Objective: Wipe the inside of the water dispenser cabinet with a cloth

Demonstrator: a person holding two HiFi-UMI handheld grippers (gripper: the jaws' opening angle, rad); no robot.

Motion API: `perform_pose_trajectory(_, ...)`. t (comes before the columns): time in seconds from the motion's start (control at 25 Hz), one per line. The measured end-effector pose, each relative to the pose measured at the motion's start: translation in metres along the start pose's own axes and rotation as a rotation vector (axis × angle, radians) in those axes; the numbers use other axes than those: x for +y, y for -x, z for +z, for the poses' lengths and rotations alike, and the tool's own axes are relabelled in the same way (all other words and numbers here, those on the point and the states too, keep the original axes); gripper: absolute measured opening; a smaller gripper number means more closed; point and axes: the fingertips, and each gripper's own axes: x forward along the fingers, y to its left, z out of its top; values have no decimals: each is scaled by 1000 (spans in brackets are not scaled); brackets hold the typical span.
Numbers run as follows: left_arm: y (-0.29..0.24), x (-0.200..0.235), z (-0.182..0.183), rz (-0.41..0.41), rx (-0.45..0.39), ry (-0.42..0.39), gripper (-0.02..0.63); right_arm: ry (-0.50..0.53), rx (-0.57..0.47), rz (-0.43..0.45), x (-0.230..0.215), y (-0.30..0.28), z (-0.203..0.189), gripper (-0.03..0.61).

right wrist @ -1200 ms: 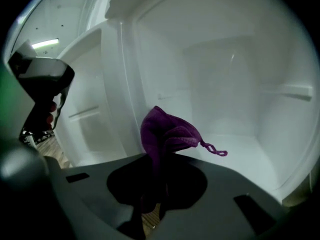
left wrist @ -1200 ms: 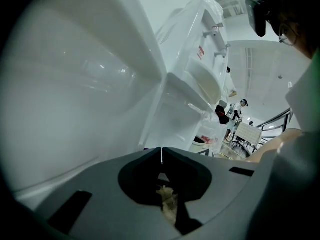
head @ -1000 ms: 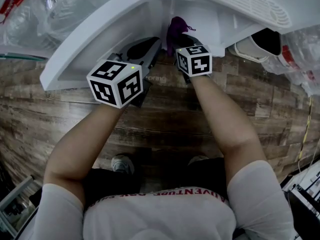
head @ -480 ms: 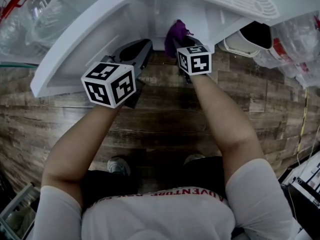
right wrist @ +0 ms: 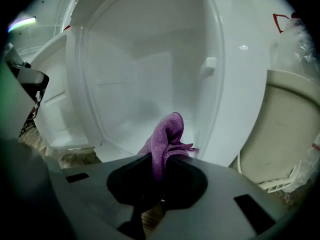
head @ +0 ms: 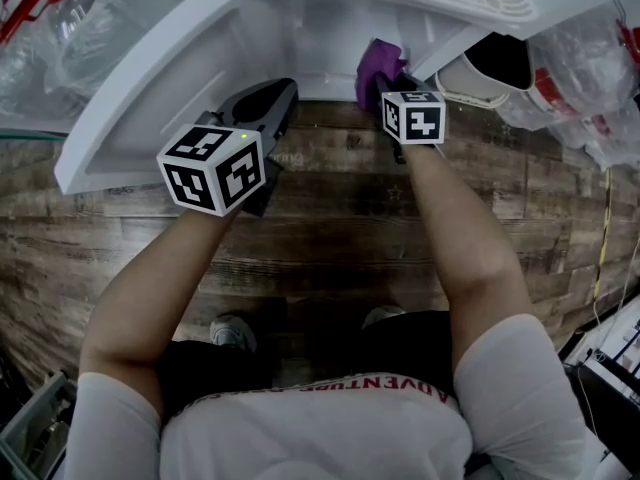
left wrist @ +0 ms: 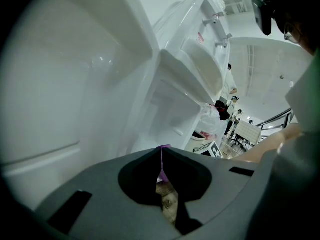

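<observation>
On the left, the cabinet's flat white door hangs open. The left claw sits just beside it, jaws pressed together with only a thin purple sliver at the seam, which I can't identify. My guess is it's there to steady the door. Farther right gapes the white plastic water dispenser cabinet. The right claw is clamped on the bunched purple cloth at the cabinet's near right edge, placed to rub the inner wall.

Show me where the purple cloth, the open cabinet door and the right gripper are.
purple cloth (right wrist: 168,130), right gripper view, bunched upper fold.
open cabinet door (head: 140,118), head view, white inner face.
right gripper (right wrist: 162,158), right gripper view, midway between its closed tips.
</observation>
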Motion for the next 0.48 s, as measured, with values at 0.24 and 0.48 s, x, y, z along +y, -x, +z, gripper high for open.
perform_pose_trajectory(0.24, 0, -5, 1, -1, 0, -9, 31, -57, -1, -83, -33, 15, -4, 58)
perform_pose_trajectory(0.48, 1, -12, 1, -3, 4, -21, 31, -48, -7, -87, -36, 22, 1, 58)
